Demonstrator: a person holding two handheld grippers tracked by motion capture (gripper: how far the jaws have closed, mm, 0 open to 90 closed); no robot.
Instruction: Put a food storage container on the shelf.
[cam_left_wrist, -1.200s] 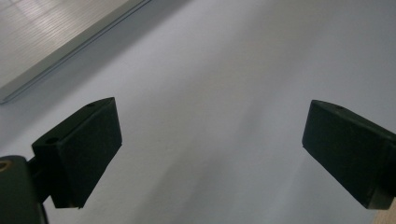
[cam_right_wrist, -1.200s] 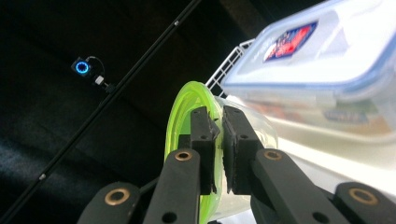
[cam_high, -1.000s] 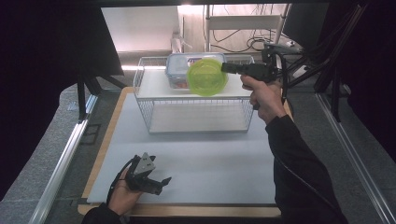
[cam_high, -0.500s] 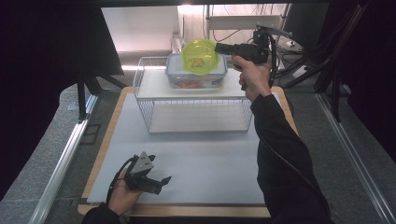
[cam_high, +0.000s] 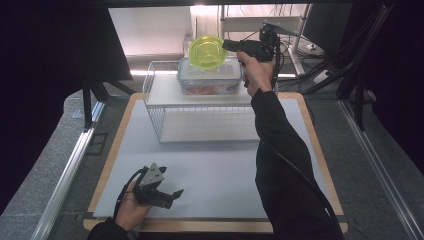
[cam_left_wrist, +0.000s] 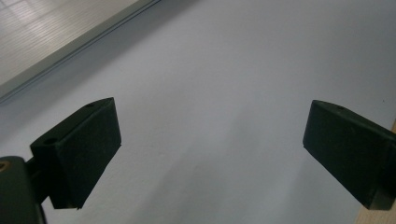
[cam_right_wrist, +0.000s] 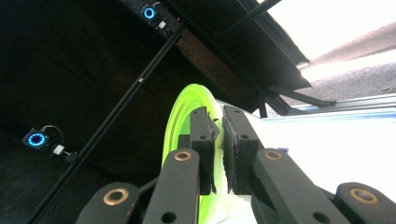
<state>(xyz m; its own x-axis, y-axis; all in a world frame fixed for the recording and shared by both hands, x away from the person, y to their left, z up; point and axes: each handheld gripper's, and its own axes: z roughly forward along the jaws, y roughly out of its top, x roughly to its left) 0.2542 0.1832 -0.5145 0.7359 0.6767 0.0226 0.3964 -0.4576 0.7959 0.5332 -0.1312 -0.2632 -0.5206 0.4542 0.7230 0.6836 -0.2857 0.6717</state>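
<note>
- Compared with a second ago, the yellow-green plate (cam_high: 207, 51) sits farther back and higher: then it hung in front of the wire rack's (cam_high: 200, 120) top shelf, and now it is held above the back of the clear lidded container (cam_high: 210, 80) that stands on that shelf.
- The right gripper (cam_high: 235, 46) has travelled with it toward the far edge; its jaws pinch the plate's rim, with the plate standing on edge between them in the right gripper view (cam_right_wrist: 187, 140).
- The left gripper (cam_high: 167, 196) has not shifted; it rests low on the worktop's (cam_high: 215, 175) near left part in the left hand (cam_high: 131, 210), jaws spread wide with nothing between them.
- The worktop is a pale sheet on a wooden board, with the white wire rack at its far half.
- Dark curtains flank the scene, black frame bars run overhead, and metal rails lie on the grey floor at both sides.
</note>
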